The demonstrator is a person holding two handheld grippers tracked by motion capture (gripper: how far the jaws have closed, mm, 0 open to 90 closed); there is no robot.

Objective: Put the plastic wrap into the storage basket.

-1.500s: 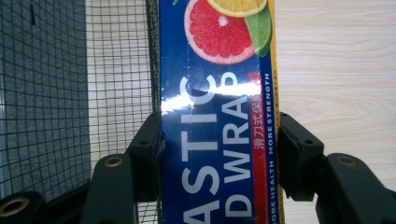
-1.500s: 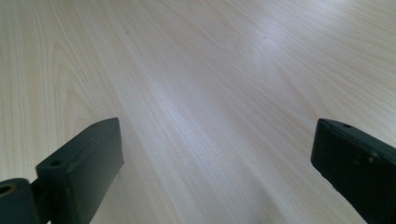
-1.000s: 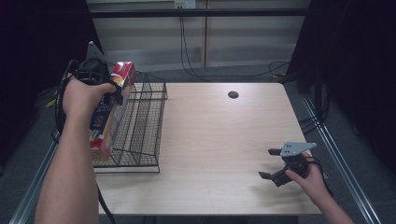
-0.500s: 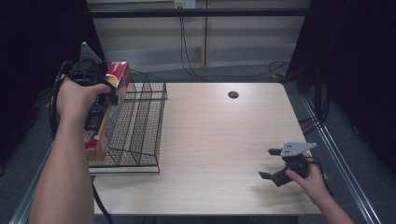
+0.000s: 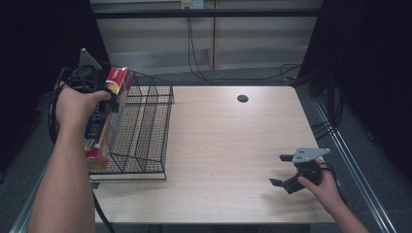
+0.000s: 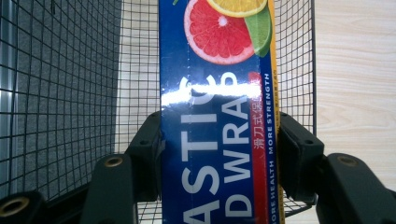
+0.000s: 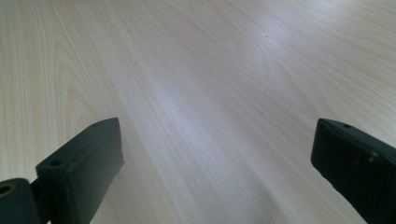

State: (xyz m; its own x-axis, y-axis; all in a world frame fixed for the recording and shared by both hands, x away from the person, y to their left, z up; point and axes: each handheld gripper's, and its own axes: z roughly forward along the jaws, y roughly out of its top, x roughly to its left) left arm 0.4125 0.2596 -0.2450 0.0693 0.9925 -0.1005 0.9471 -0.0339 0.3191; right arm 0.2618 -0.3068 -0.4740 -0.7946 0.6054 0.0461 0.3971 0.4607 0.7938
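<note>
A long blue and red plastic wrap box (image 5: 104, 116) with citrus pictures is held upright-tilted at the left side of a black wire basket (image 5: 145, 126). My left gripper (image 5: 104, 92) is shut on the box, its black pads pressing both long sides of the box (image 6: 219, 140), with the basket mesh (image 6: 70, 93) behind it. My right gripper (image 5: 283, 170) rests low at the table's near right, open, with bare wood between its jaws. In the right gripper view the right gripper (image 7: 215, 158) stands wide apart over the tabletop.
The light wooden table (image 5: 233, 145) has a dark round cable hole (image 5: 242, 98) at its far side. Cables hang behind the table against the wall. Dark curtains stand to the left and right, and a metal rail (image 5: 350, 160) runs along the right edge.
My left hand has carried the box a little further left and back along the basket's left side. The right hand has stayed where it was.
</note>
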